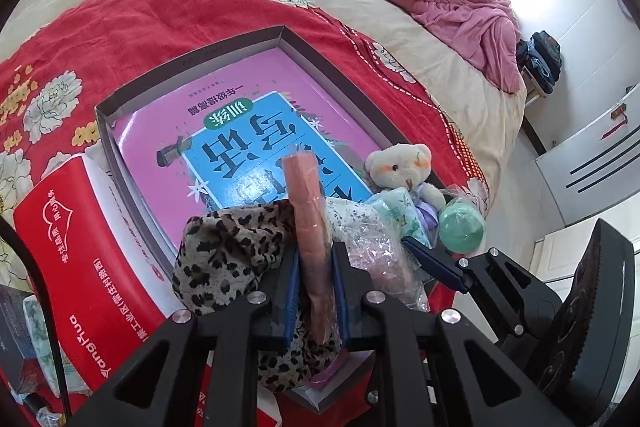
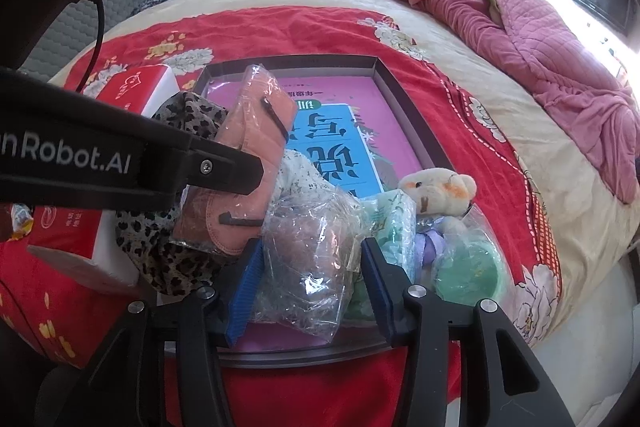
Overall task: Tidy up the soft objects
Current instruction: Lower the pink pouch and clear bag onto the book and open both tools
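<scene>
Gripping a salmon-pink folded cloth sealed in clear plastic (image 1: 314, 247), the left gripper (image 1: 314, 291) has its jaws nearly closed, blue pads pressed against both sides of the packet. From the right wrist view the same packet (image 2: 256, 163) stands tilted above a leopard-print fabric (image 2: 168, 247) at the near edge of a shallow grey cardboard tray (image 2: 404, 107).

The right gripper (image 2: 316, 291) has its jaws about half open, with a crinkled clear plastic bag (image 2: 308, 259) lying between them; whether the pads press on the bag cannot be told.

Just right of that bag sit a pale green patterned packet (image 2: 394, 223), a cream teddy bear (image 2: 436, 191) with a purple ribbon, and a green ball (image 2: 468, 275) in plastic.

Inside the tray lies a pink and blue children's book (image 1: 224, 131). A red and white box (image 1: 80, 247) stands touching the tray's left wall. Everything rests on a red floral blanket (image 1: 140, 15) spread over a bed, with a pink quilt (image 2: 552, 55) bunched further back.
</scene>
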Demonstrator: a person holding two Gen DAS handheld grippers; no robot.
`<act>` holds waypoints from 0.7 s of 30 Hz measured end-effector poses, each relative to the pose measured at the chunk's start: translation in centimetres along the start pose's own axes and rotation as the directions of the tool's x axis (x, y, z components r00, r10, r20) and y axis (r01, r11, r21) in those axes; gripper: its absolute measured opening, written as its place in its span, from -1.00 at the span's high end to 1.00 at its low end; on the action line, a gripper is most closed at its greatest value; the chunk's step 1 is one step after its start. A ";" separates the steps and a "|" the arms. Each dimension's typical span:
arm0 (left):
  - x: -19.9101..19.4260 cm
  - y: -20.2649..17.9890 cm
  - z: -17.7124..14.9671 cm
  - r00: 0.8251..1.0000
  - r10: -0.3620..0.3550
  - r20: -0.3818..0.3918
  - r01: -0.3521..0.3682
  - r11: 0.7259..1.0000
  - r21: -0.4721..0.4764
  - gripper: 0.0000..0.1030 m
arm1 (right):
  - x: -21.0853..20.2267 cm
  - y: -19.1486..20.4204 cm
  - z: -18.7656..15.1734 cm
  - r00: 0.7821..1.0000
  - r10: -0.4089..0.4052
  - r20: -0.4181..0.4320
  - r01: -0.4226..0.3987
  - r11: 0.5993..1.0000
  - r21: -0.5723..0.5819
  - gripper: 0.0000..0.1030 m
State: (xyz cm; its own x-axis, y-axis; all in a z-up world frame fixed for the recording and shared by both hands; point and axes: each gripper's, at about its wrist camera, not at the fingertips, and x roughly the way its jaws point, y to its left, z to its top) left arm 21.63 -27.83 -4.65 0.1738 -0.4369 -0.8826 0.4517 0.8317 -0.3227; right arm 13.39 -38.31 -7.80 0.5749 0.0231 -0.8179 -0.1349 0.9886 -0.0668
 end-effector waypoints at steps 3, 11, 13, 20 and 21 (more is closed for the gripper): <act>0.0 0.2 0.1 1.000 -0.008 -0.005 0.008 1.000 -0.010 0.68 | 0.0 0.1 0.0 1.000 -0.002 0.004 0.002 1.000 -0.010 -0.03; 0.2 0.4 -0.2 0.999 -0.041 -0.033 0.040 0.999 -0.034 0.38 | -0.8 0.3 -0.6 1.000 0.018 0.003 -0.018 1.000 -0.009 -0.15; 0.1 0.4 -0.3 0.999 -0.035 -0.036 0.034 0.999 -0.033 0.38 | -1.1 0.2 -0.7 1.000 0.023 0.007 -0.023 1.000 0.004 -0.16; -0.2 0.5 -0.3 0.999 -0.037 -0.032 0.036 0.999 -0.036 0.35 | -2.2 -0.5 -0.6 0.999 0.014 0.033 -0.015 0.999 0.037 -0.32; -0.2 0.5 -0.3 0.999 -0.039 -0.033 0.038 0.999 -0.037 0.35 | -2.4 -0.6 -0.5 0.999 0.014 0.034 -0.015 0.999 0.040 -0.33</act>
State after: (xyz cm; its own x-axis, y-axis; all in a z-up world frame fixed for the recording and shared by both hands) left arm 21.52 -27.24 -4.75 0.1268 -0.4573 -0.8802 0.4252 0.8268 -0.3683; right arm 11.68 -39.05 -6.14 0.6000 0.0421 -0.7989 -0.1111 0.9933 -0.0311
